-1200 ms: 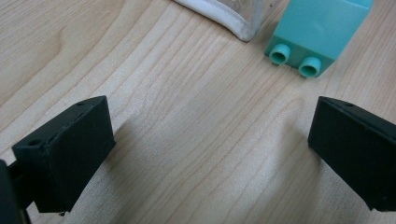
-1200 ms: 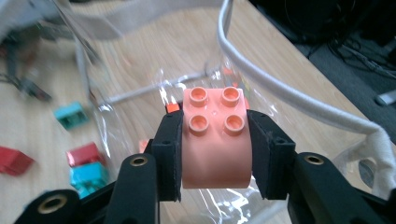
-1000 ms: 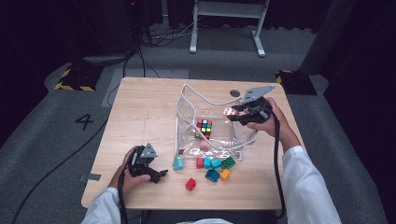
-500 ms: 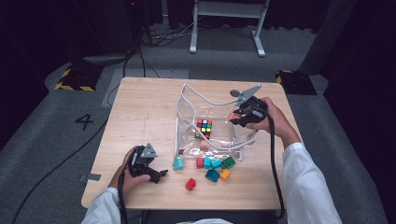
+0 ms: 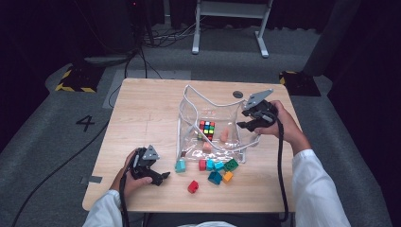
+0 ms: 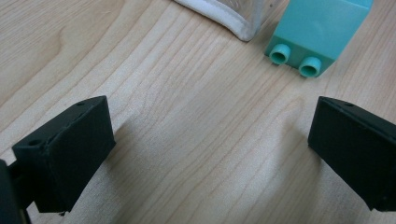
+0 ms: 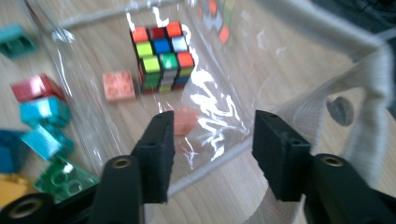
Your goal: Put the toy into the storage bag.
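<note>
Table (image 5: 142, 123): pale wood with fine darker grain lines. Bag (image 5: 189, 118): clear plastic with glossy white glare, edged in white piping. Puzzle cube (image 5: 206, 129): black frame carrying a grid of red, orange, yellow, green, blue and white squares. Two small blocks inside the bag (image 7: 119, 85): salmon pink. Loose bricks in front of the bag: one light aqua (image 5: 180, 165), one red (image 5: 193, 186), others red, turquoise, green (image 5: 231, 164), teal and orange-yellow (image 5: 228, 176). Left gripper (image 5: 161, 176) and right gripper (image 5: 244, 119): black bodies with matt black fingers (image 6: 65, 149), each topped by a grey plate. Sleeves (image 5: 317, 189): white. Floor (image 5: 56, 142): grey, with a yellow-and-black striped patch.
</note>
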`<state>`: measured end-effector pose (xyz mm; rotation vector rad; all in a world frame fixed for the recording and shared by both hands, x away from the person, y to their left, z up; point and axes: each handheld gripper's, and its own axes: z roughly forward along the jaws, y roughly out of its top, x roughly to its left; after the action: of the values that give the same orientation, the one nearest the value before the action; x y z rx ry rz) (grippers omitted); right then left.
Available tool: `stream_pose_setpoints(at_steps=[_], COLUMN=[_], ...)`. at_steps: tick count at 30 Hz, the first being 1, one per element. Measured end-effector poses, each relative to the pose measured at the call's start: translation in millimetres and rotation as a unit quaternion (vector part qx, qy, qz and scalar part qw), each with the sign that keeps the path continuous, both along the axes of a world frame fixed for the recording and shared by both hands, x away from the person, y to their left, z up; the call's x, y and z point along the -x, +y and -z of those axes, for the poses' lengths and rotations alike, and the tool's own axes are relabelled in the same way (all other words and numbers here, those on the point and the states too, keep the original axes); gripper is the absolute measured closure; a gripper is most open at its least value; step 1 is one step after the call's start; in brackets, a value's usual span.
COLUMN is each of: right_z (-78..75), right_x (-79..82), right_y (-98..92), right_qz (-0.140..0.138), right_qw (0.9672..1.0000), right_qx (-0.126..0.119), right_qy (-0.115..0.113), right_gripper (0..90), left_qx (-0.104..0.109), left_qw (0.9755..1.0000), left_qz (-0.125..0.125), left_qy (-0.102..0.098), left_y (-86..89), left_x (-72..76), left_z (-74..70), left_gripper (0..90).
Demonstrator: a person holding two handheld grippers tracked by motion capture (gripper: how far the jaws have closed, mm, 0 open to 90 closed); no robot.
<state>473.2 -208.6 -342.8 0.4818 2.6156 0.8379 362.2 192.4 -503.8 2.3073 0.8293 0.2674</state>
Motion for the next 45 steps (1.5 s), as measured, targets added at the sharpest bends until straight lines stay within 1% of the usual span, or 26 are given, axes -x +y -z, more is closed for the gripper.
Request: stream_pose_setpoints(at_steps=[1,2,3,4,5,6,9,10,11,12,13,15,16,17,18,19,21,23,25,28,30,35,39,41,42,45], right_z=[-2.2,-3.5,-5.2,-5.2,-6.8,-9.0,-12.8,-14.0,-14.0,-15.6,-15.6,-17.3,-18.1,-18.1,-19.9,-19.9,-20.5,-19.6,-17.2,-8.7,-6.0,10.6,28.6,41.8,41.8,54.7], right_x=[3.5,5.2,8.2,8.2,10.9,15.4,23.7,26.1,26.1,32.2,32.2,42.1,46.0,46.0,54.7,54.7,64.3,73.1,80.1,90.0,91.5,98.6,102.3,103.3,103.3,105.3], right_y=[-3.2,-6.9,-9.7,-9.7,-12.8,-18.8,-27.4,-30.4,-30.4,-36.3,-36.3,-46.5,-49.9,-49.9,-58.0,-58.0,-66.6,-74.3,-80.4,-89.0,-90.8,-100.3,-102.9,-101.8,-101.8,-99.6], right_qz=[0.004,-0.002,0.0,0.0,0.003,0.005,0.013,0.016,0.016,0.029,0.029,0.039,0.045,0.045,0.053,0.053,0.043,0.045,0.049,0.059,0.06,0.062,0.065,0.061,0.061,0.06], right_qw=[0.9997,0.9991,0.9985,0.9985,0.9979,0.9963,0.9935,0.9923,0.9923,0.9901,0.9901,0.9861,0.9846,0.9846,0.9827,0.9827,0.9793,0.9768,0.9764,0.9784,0.9786,0.9789,0.9804,0.9832,0.9832,0.9847], right_qx=[-0.025,-0.043,-0.054,-0.054,-0.061,-0.083,-0.104,-0.115,-0.115,-0.129,-0.129,-0.151,-0.157,-0.157,-0.164,-0.164,-0.186,-0.197,-0.195,-0.177,-0.176,-0.174,-0.17,-0.159,-0.159,-0.153], right_qy=[0.003,-0.007,-0.013,-0.013,-0.02,-0.024,-0.042,-0.045,-0.045,-0.048,-0.048,-0.058,-0.061,-0.061,-0.068,-0.068,-0.067,-0.072,-0.079,-0.088,-0.088,-0.087,-0.077,-0.067,-0.067,-0.056], right_gripper=[45.9,44.0,42.1,42.1,40.9,37.6,34.2,33.7,33.7,32.3,32.3,30.8,30.5,30.5,29.7,29.7,29.3,29.3,29.3,29.2,29.2,29.2,29.6,30.1,30.1,30.9], left_qx=[0.001,0.0,0.0,0.0,0.001,0.0,0.0,0.0,0.0,0.0,0.0,0.0,0.0,-0.001,-0.001,0.0,0.0,0.001,-0.001,0.0,0.0,-0.001,0.0,0.0,0.0,0.0], left_qw=[1.0,1.0,1.0,1.0,1.0,1.0,1.0,1.0,1.0,1.0,1.0,1.0,1.0,1.0,1.0,1.0,1.0,1.0,1.0,1.0,1.0,1.0,1.0,1.0,1.0,1.0], left_qz=[-0.001,0.0,0.0,-0.001,-0.001,-0.001,-0.001,0.0,0.0,0.0,0.0,0.0,0.0,0.0,0.0,0.0,-0.001,-0.001,0.0,-0.001,0.0,-0.001,0.0,0.0,0.0,0.0], left_qy=[0.0,0.0,0.0,0.0,0.0,0.001,0.001,0.0,0.0,0.0,0.0,0.0,0.0,0.0,0.0,0.0,0.0,0.0,0.0,0.0,0.0,0.0,0.0,0.0,0.0,0.0], left_y=[-0.1,0.0,0.0,-0.1,-0.1,0.0,0.0,0.0,0.0,0.0,0.0,0.0,0.0,0.1,0.1,0.0,-0.1,-0.1,0.0,0.0,0.0,0.0,0.0,0.0,0.0,0.0], left_x=[0.1,0.0,0.0,0.1,0.1,0.1,0.1,0.0,0.0,0.0,0.0,0.0,0.0,0.0,0.0,0.1,0.1,0.0,0.0,0.1,0.1,0.1,0.1,0.1,0.1,0.1], left_z=[0.1,0.0,0.0,0.0,0.0,0.0,0.0,0.0,0.0,0.0,0.0,0.0,0.0,0.0,-0.1,-0.1,0.0,0.1,0.0,-0.1,0.0,-0.1,0.0,0.0,0.0,-0.1], left_gripper=[0.4,0.4,0.4,0.4,0.4,0.4,0.4,0.3,0.3,0.4,0.4,0.4,0.4,0.4,0.4,0.4,0.4,0.4,0.4,0.4,0.4,0.4,0.4,0.4,0.4,0.4])
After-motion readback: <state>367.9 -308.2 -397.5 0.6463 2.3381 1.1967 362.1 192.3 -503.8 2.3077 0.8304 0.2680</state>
